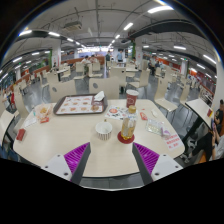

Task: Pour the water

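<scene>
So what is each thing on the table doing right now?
hand-held gripper: open, holding nothing, fingers apart above the near table edge.
bottle: upright on a red coaster, beyond the fingers.
white cup: upright beside the bottle.
tray: flat, farther back.

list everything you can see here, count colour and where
table: 1, pale cream, round, just ahead of the fingers
tray: 1, red rim with a white patterned middle, far side of the table
white cup: 1, white, ribbed, mid table ahead of the fingers
glass: 1, clear with something yellowish inside, on a red coaster beside the white cup
red cup: 1, red and white, far edge of the table beyond the glass
small packets: several, orange and mixed colours, scattered near the table's edges; too small to identify
other tables and chairs: many, pale, filling the hall beyond
ceiling lights: many, white strips overhead
gripper: 1, dark fingers with magenta pads, open, nothing between them
</scene>
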### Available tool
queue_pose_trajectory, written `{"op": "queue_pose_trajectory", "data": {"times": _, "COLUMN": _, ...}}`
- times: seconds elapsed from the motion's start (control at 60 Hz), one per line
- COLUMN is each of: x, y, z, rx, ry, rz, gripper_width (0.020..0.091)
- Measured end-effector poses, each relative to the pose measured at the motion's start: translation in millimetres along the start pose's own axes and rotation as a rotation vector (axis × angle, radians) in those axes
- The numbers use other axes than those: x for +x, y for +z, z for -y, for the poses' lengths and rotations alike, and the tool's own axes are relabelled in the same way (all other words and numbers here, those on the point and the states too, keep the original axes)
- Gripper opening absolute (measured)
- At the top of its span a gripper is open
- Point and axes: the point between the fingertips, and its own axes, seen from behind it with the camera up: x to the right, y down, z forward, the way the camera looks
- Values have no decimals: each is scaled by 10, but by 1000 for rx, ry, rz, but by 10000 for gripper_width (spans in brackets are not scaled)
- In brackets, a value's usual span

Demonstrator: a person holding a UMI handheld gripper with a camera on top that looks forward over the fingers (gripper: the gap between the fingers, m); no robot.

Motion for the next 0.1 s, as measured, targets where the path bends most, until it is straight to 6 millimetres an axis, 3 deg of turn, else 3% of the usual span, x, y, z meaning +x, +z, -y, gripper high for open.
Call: {"op": "queue_pose_trajectory", "data": {"times": 0.1, "x": 42, "y": 20, "z": 7, "rx": -3, "ry": -11, "rz": -24, "gripper_width": 850}}
